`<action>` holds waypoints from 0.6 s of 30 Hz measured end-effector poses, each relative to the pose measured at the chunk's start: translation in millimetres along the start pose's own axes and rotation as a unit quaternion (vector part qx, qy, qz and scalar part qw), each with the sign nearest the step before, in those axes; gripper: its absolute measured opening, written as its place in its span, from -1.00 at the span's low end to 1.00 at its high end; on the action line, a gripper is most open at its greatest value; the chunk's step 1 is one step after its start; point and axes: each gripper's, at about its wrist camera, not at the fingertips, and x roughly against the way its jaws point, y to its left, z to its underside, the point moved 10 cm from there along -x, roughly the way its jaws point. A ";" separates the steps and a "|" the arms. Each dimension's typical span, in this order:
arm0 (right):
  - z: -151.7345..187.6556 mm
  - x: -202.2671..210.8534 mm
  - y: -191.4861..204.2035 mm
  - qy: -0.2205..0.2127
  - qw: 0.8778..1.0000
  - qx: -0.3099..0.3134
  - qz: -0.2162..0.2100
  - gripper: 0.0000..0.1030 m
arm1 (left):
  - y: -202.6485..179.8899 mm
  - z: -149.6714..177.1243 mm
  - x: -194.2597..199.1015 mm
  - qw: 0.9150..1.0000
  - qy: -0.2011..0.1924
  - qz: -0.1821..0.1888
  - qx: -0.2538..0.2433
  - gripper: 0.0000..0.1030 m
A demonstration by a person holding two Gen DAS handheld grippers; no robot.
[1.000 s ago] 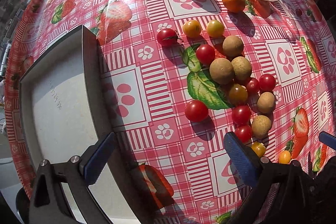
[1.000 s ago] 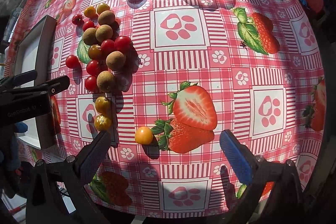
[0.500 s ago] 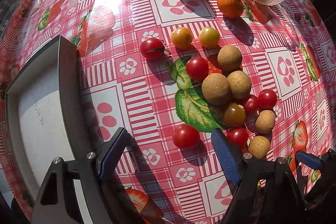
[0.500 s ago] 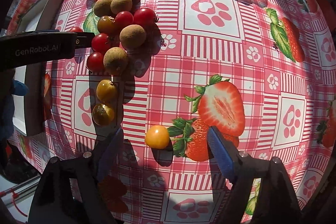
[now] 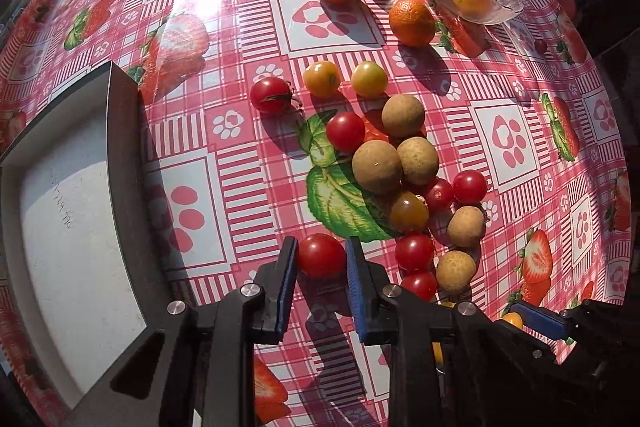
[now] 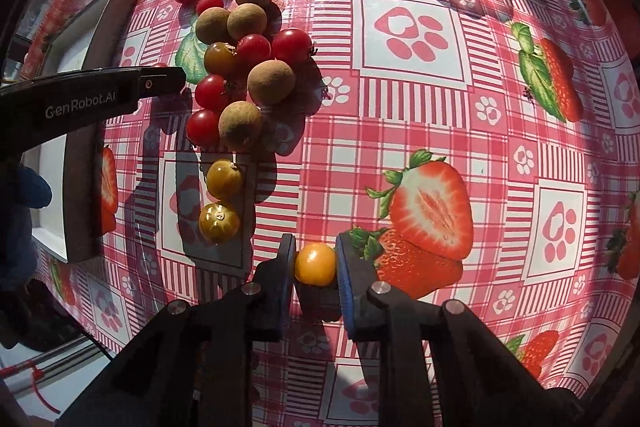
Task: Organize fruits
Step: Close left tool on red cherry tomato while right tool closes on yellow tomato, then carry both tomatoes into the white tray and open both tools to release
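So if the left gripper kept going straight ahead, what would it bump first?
The left gripper already brackets a red cherry tomato; beyond it, probably the brown longan cluster, though depth is unclear.

Hard direct sunlight enters from the far side of the tablecloth (image 5: 248, 187). Glare whitens the glossy plastic at upper left in the left wrist view and at top centre in the right wrist view. Fruit throws crisp, dark shadows toward the camera. Focus is sharp mid-frame. Fisheye distortion bows the checks near the edges; corners vignette to black.
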 end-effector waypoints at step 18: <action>-48.0 61.2 14.5 0.003 0.999 -0.002 -0.040 -0.58 | 61.5 54.9 81.8 0.997 -0.052 -0.004 0.048 -0.51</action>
